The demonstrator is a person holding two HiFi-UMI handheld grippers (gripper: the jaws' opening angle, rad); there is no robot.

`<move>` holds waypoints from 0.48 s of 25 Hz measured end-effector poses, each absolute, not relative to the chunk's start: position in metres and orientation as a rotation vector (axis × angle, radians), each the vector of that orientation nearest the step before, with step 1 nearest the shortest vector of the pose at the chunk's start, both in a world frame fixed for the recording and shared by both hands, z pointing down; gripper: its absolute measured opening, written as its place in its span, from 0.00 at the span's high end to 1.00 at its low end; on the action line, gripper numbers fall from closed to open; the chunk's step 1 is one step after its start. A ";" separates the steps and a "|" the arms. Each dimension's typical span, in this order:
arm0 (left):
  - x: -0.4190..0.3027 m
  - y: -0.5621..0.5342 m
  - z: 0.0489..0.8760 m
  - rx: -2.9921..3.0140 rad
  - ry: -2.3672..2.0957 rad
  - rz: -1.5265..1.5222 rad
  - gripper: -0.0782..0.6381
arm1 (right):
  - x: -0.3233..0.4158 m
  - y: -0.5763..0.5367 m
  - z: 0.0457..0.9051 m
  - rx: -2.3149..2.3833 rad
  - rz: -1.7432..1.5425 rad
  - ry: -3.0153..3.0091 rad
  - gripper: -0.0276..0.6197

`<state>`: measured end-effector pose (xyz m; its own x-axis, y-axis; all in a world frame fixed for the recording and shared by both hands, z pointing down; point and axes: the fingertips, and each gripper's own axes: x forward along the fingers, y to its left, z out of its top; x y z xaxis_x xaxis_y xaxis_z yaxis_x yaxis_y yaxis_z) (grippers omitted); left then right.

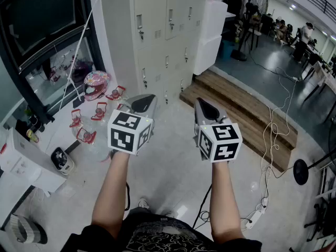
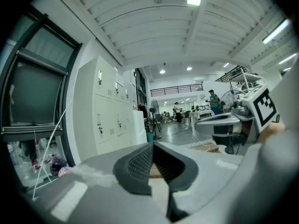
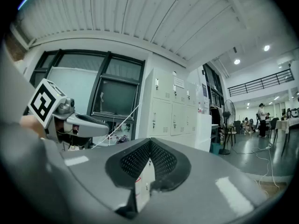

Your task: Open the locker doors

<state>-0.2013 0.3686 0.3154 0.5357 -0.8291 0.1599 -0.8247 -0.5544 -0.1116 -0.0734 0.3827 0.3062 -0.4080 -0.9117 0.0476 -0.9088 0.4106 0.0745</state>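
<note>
The pale locker bank (image 1: 165,30) stands ahead against the wall, with every door I can see closed and small handles on each. It also shows in the left gripper view as lockers (image 2: 108,120) and in the right gripper view as lockers (image 3: 169,116). My left gripper (image 1: 143,103) and right gripper (image 1: 206,107) hang side by side at waist height, well short of the lockers. Both have their jaws shut with nothing between them, as the left gripper (image 2: 153,147) and the right gripper (image 3: 149,144) show in their own views.
A wooden step platform (image 1: 247,112) lies to the right of the lockers, with white boxes (image 1: 210,33) beside them. Water jugs with red caps (image 1: 86,135) and a pink helmet (image 1: 96,83) sit on the floor at left. Cables and a power strip (image 1: 256,215) run along the right.
</note>
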 end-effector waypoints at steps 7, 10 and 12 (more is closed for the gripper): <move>-0.178 0.366 0.316 -2.807 1.422 -0.257 0.89 | -0.059 0.376 0.313 1.658 -0.042 -2.575 0.96; -0.171 0.359 0.319 -2.796 1.419 -0.272 0.89 | -0.053 0.369 0.315 1.655 -0.041 -2.581 0.96; -0.167 0.353 0.320 -2.793 1.420 -0.278 0.89 | -0.051 0.365 0.316 1.655 -0.041 -2.585 0.96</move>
